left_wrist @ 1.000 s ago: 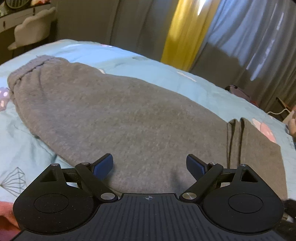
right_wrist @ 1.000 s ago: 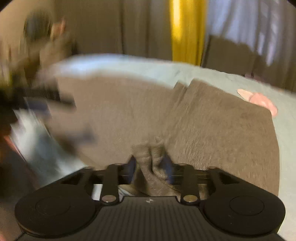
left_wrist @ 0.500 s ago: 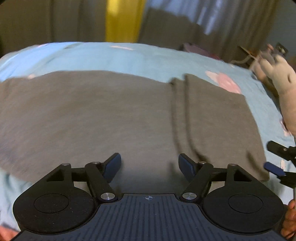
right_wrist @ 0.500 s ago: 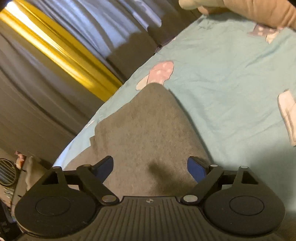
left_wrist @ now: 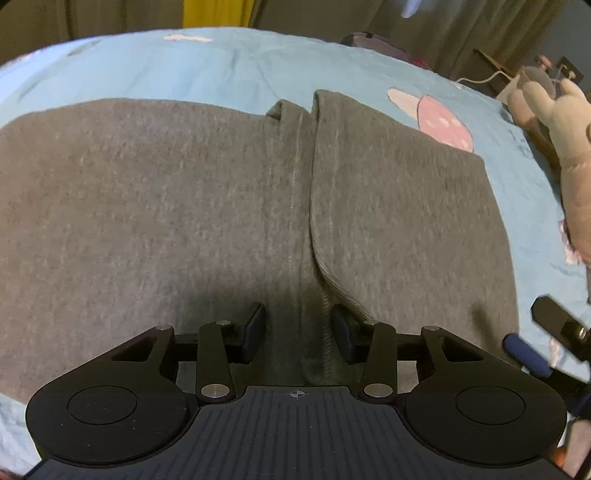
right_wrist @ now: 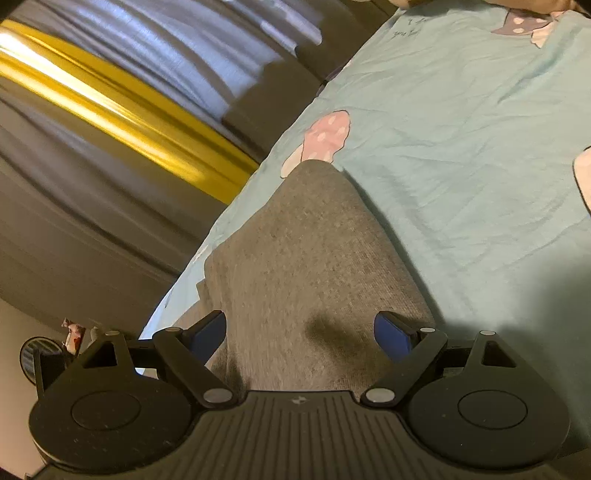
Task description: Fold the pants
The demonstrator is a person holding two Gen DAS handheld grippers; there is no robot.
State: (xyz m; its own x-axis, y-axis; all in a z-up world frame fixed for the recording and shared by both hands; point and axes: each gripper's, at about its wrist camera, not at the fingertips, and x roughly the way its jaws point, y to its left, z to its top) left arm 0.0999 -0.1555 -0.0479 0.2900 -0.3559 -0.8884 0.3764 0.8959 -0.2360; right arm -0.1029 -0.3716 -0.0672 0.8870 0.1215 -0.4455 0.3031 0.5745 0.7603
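1. Pants (left_wrist: 155, 206), left wrist view: grey knit fabric, spread flat across a light-blue bedsheet (left_wrist: 229, 62) and filling most of the frame. A folded layer overlaps from the right; its hemmed edge (left_wrist: 314, 206) runs top to bottom just right of centre.
2. Left gripper (left_wrist: 298, 330): points down at the pants, jaws narrowed and just been closing. A ridge of grey fabric with a ribbed seam stands btwn the two pads; can't tell whether the pads press it yet.
3. Same view, right edge: the right gripper's blue-tipped finger (left_wrist: 526, 354) shows above the sheet, near the fold's right side. Plush toy (left_wrist: 565, 122) lies at the bed's far right; pink mushroom print (left_wrist: 441, 120) on the sheet is partly covered by the pants.
4. Right wrist view: frame is rolled, bed runs diagonally. Pants (right_wrist: 306, 266) taper to a corner that touches a pink mushroom print (right_wrist: 325, 136).
5. Right gripper (right_wrist: 300, 338): jaws spread wide, nothing pinched; grey fabric lies below and btwn the pads.
6. Writing: faint dark script on the sheet (right_wrist: 412, 29) near the top, too small to read. No brand or label legible.
7. Background: grey curtains w/ a yellow strip (right_wrist: 122, 118).
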